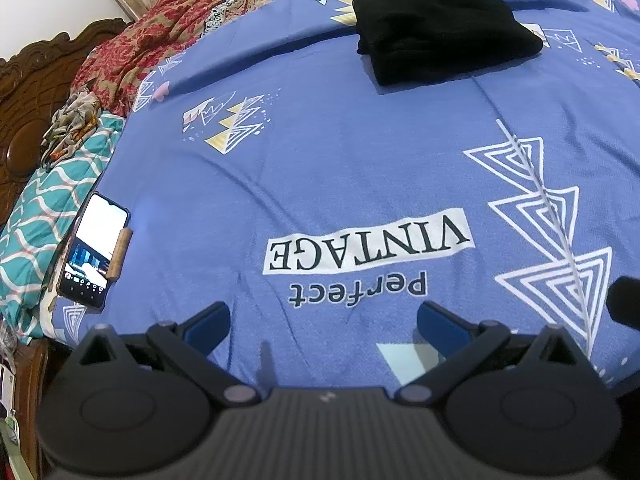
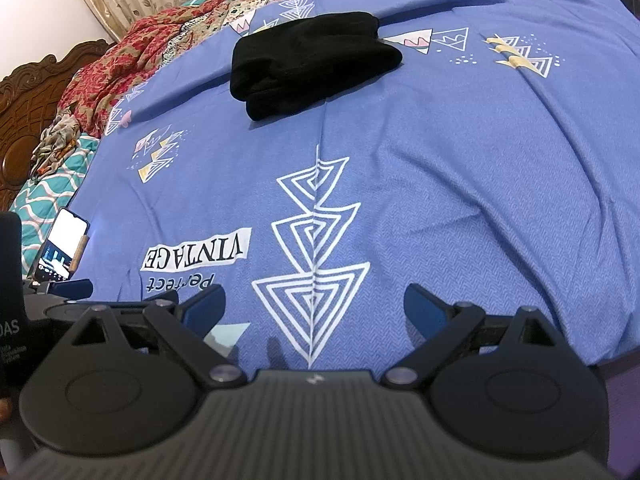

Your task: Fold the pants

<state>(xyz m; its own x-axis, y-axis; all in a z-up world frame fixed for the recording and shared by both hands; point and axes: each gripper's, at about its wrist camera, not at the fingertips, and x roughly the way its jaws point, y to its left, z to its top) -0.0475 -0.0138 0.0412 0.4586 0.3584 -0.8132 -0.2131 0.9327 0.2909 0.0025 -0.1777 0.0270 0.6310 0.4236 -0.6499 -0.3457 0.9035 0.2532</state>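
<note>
While both grippers (L [image 1: 324,320], R [image 2: 315,304]) gape empty, folded black pants [image 1: 444,32] lie well ahead on bedsheet [image 1: 360,168].

1. Phone [image 1: 94,250]: screen glare washes out the top half; icons too small to read. In right view the phone [image 2: 60,246] is partly cut by the left claw [image 2: 74,289] body.
2. Black pants [image 1: 444,34]: folded into a bundle, so inner layers, waistband & legs hidden.
3. Headboard [image 1: 28,92] cut off at frame edge.
4. Label text on device at left edge [image 2: 10,328] only partly legible, "DAS".
5. Bed [image 1: 360,168] far corners run out of frame.
</note>
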